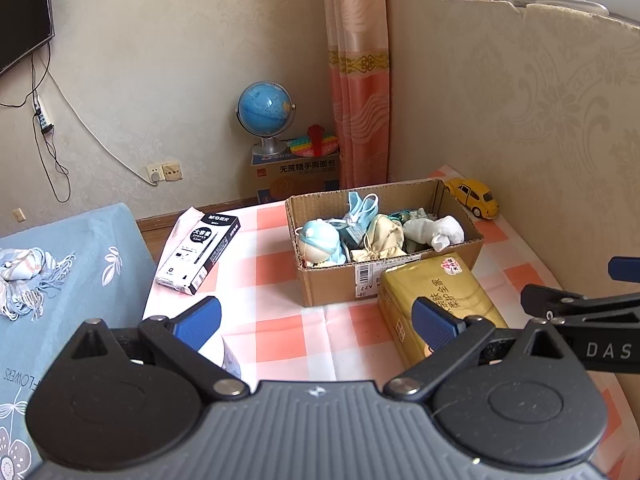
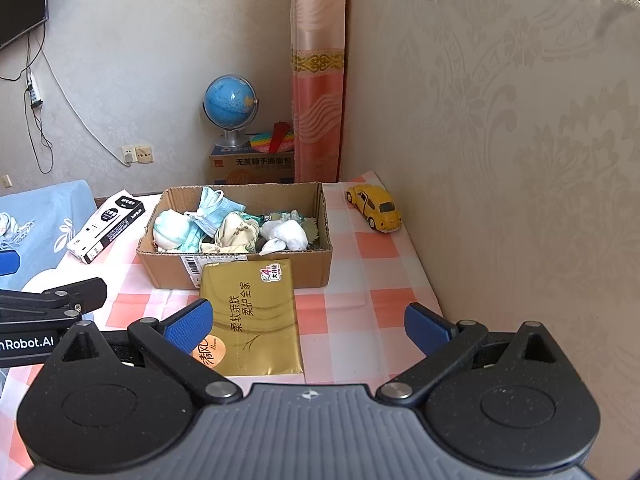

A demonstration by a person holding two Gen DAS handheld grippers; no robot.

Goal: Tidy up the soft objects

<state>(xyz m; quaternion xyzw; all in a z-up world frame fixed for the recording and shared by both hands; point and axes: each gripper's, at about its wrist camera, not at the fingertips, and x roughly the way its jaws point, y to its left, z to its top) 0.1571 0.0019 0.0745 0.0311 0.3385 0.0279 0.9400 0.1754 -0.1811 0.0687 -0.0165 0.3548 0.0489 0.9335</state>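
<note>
Blue-padded left hand-held gripper agape | right hand-held gripper agape, both empty

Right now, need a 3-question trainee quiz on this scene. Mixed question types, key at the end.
1. True or false: the left gripper and the right gripper are both open and hold nothing.
2. Multiple choice: the gold tissue pack lies A) inside the cardboard box, B) on the checked cloth in front of the box, C) on the blue bedding.
3. Fill in: beside the cardboard box, near the wall, stands a yellow toy ____.

Key: 1 true; 2 B; 3 car. The box already holds soft items, among them a blue face mask and a white sock.
</note>
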